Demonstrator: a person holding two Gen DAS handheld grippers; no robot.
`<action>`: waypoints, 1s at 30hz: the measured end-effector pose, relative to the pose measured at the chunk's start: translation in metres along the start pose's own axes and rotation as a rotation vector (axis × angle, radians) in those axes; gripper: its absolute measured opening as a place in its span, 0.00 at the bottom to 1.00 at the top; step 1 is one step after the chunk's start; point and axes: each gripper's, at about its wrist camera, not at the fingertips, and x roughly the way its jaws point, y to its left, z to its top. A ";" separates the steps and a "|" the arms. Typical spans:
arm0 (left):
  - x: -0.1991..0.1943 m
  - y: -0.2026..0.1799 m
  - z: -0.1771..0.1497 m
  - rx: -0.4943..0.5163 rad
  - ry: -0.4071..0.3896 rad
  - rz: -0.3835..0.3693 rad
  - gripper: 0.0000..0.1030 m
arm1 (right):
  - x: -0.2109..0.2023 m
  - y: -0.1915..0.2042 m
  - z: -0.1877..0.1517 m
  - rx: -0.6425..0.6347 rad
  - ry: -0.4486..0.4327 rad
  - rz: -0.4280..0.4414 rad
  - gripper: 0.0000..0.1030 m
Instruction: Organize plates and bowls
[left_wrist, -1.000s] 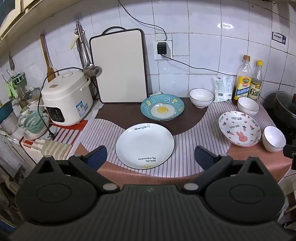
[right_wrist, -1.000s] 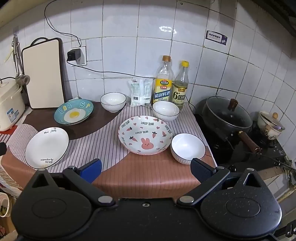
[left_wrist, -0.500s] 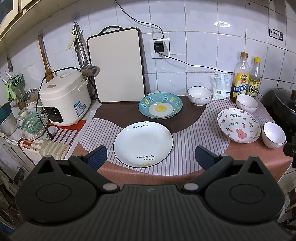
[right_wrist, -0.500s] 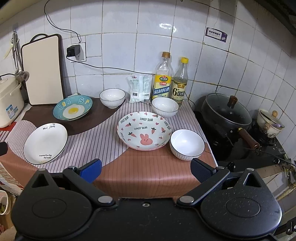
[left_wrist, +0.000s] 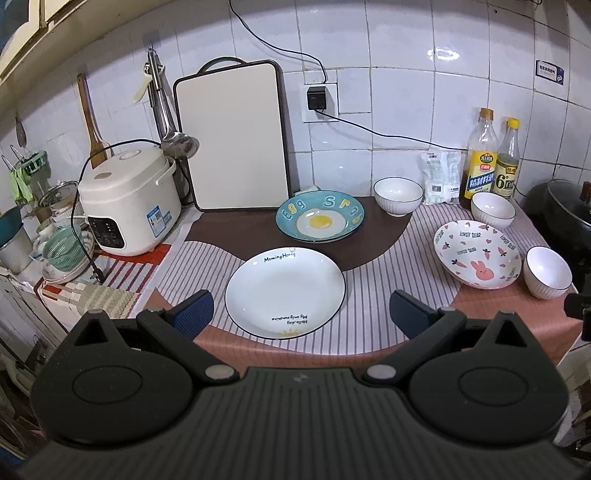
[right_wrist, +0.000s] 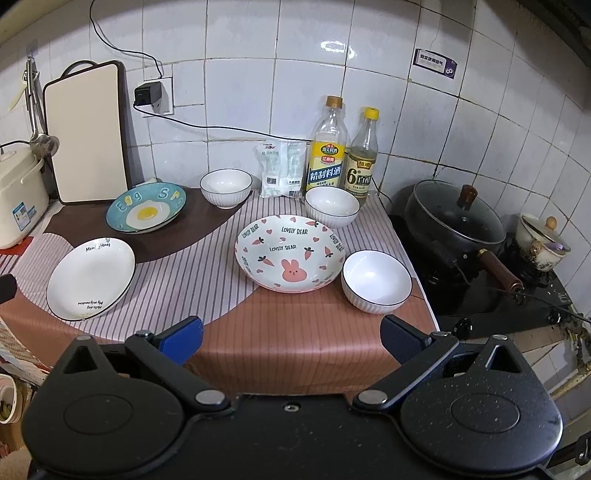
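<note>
Hovering short of the counter edge — left gripper (left_wrist: 301, 314) before white plate (left_wrist: 285, 291), right gripper (right_wrist: 291, 339), jaws apart, empty.

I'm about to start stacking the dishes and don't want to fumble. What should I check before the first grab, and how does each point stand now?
1. Left gripper free: ok, jaws wide apart, nothing between them.
2. Right gripper free: ok, jaws wide apart, nothing held.
3. White plate reachable: ok, it lies straight ahead of the left gripper, nothing on it.
4. Bunny plate clear to lift: ok on top, but the near white bowl sits close by its rim; whether they touch, cannot tell.
5. Dishes not yet stacked: ok, the egg plate and all three bowls stand singly.
6. Bowls dry inside: cannot tell.
</note>
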 end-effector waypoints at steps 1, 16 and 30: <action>0.000 0.000 0.000 -0.002 0.000 0.000 1.00 | 0.000 0.001 -0.001 -0.001 0.000 0.000 1.00; 0.000 0.000 -0.006 0.012 -0.019 0.008 1.00 | -0.001 0.005 -0.009 -0.025 -0.031 -0.003 1.00; 0.004 0.003 -0.005 -0.017 -0.005 0.009 1.00 | 0.000 0.004 -0.010 -0.021 -0.034 -0.005 1.00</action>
